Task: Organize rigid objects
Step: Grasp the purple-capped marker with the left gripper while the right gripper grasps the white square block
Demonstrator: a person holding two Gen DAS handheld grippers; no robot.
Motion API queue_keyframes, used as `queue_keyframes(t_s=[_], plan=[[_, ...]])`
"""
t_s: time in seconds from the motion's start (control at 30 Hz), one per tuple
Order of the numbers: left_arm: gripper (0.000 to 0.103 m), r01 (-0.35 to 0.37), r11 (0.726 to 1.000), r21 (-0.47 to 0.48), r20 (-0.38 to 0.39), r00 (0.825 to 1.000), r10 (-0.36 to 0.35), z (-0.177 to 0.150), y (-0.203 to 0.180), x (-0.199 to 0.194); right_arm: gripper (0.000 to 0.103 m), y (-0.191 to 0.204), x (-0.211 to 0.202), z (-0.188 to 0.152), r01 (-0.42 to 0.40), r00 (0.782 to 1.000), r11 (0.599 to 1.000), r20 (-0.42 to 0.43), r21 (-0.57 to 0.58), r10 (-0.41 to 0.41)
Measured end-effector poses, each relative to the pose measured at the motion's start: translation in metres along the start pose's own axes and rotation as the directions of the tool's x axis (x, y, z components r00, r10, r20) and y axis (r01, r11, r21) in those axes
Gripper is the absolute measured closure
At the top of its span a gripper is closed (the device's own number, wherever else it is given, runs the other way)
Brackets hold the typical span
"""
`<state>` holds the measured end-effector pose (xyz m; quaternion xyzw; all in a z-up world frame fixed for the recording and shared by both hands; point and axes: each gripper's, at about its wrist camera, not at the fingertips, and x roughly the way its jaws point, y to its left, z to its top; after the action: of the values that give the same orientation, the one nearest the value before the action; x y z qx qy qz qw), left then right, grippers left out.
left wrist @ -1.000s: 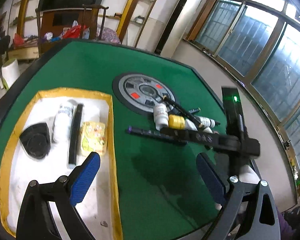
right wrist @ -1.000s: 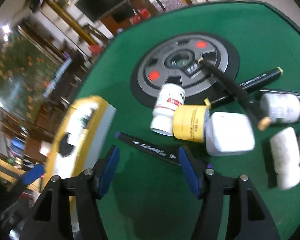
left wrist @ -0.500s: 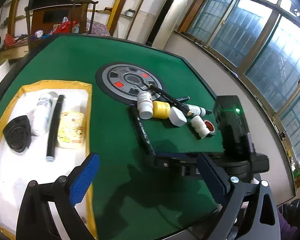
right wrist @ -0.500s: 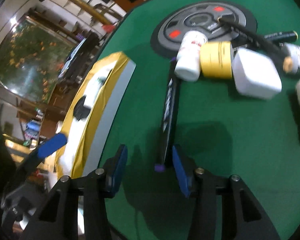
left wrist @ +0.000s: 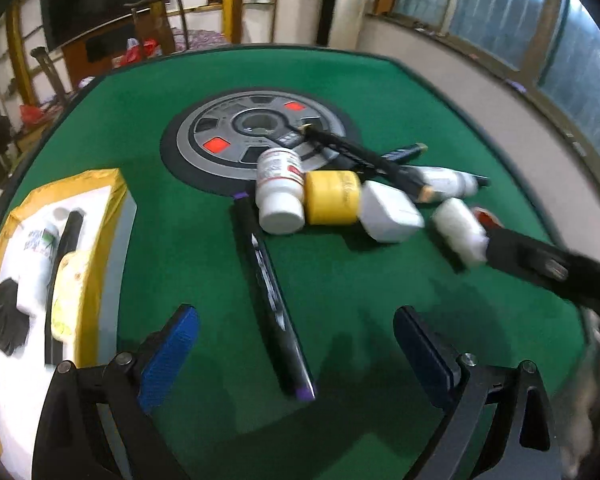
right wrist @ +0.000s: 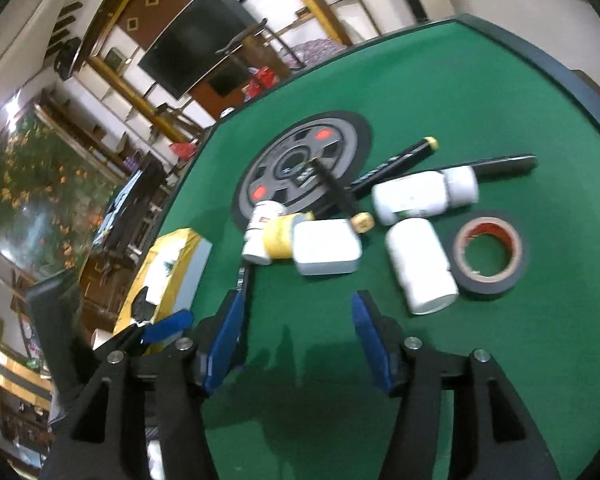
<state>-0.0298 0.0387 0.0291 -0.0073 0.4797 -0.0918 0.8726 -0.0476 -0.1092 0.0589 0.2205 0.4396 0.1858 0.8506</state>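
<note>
**Both jaws spread and holding nothing over the green table**

The left gripper [left wrist: 296, 344] has its jaws wide apart with nothing between the blue pads. A long black marker with purple ends [left wrist: 271, 280] lies flat on the felt between them, its near tip just short of the pads, its far end running toward 12 o'clock, close beside a white pill bottle [left wrist: 279, 190] lying on its side. Touching that bottle at 3 o'clock is a yellow tape roll [left wrist: 332, 198], then a white rectangular box [left wrist: 390, 216]. Further toward 3 o'clock lies a white fuzzy cylinder [left wrist: 458, 232], blurred. At 9 o'clock, well apart from the cluster, sits a yellow-rimmed tray [left wrist: 116, 200] already holding a white bottle, a black stick, a yellow packet and a dark rounded piece.

The right gripper [right wrist: 296, 336] is likewise spread open and holds nothing. Its left pad sits beside the near end of the black marker. Toward 1 o'clock lies a white bottle [right wrist: 420, 268], and just beside it at 3 o'clock a black tape roll with a red core [right wrist: 488, 256] lies flat. Beyond, another white bottle [right wrist: 424, 196] lies across two black pens [right wrist: 396, 162], near the grey round disc [right wrist: 300, 168] set in the green table [right wrist: 440, 92].
</note>
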Motion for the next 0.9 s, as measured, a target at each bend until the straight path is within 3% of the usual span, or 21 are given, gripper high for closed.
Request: queue_keyframes(t_s=[0.07, 0.17, 0.2, 0.27, 0.53, 0.7, 0.83, 0.87, 0.9], plan=[[0.006, -0.021, 1.000, -0.015, -0.006, 1.000, 0.021, 0.006, 0.000, 0.014, 0.047, -0.009, -0.002, 0.000, 0.005, 1.000, 1.000, 0.005, 0.017, -0.005], [0.031, 0.004, 0.999, -0.041, -0.014, 1.000, -0.004, 0.007, 0.007, 0.023, 0.047, -0.022, -0.007, 0.002, 0.008, 1.000, 0.999, 0.021, 0.041, -0.009], [0.046, 0.016, 0.999, -0.039, -0.013, 1.000, -0.017, 0.007, 0.008, 0.020, 0.046, -0.023, -0.007, 0.003, 0.009, 1.000, 0.999, 0.024, 0.043, -0.010], [0.061, 0.035, 0.998, -0.046, -0.013, 0.999, -0.035, 0.004, 0.013, 0.013, 0.045, -0.026, -0.006, 0.003, 0.010, 1.000, 0.999, 0.026, 0.043, -0.012], [0.062, 0.031, 0.998, -0.048, -0.019, 0.999, -0.032, -0.012, 0.014, -0.005, 0.042, -0.002, 0.027, 0.014, 0.004, 1.000, 1.000, 0.001, 0.002, -0.004], [0.034, -0.016, 0.999, -0.030, -0.006, 1.000, 0.016, 0.002, 0.001, 0.011, 0.042, 0.006, 0.052, 0.025, 0.070, 0.997, 0.998, -0.025, -0.002, -0.070], [0.033, -0.043, 0.999, 0.008, 0.030, 0.999, 0.042, 0.006, 0.000, 0.020, 0.042, 0.008, 0.070, 0.032, 0.125, 0.991, 0.992, -0.040, -0.002, -0.125], [0.038, -0.029, 1.000, 0.001, 0.036, 0.999, 0.029, 0.005, 0.004, 0.019, 0.042, 0.010, 0.074, 0.034, 0.141, 0.989, 0.990, -0.041, -0.016, -0.142], [0.052, -0.013, 1.000, -0.017, 0.039, 0.999, 0.014, 0.004, 0.009, 0.017, 0.042, 0.012, 0.077, 0.034, 0.157, 0.987, 0.987, -0.041, -0.029, -0.158]])
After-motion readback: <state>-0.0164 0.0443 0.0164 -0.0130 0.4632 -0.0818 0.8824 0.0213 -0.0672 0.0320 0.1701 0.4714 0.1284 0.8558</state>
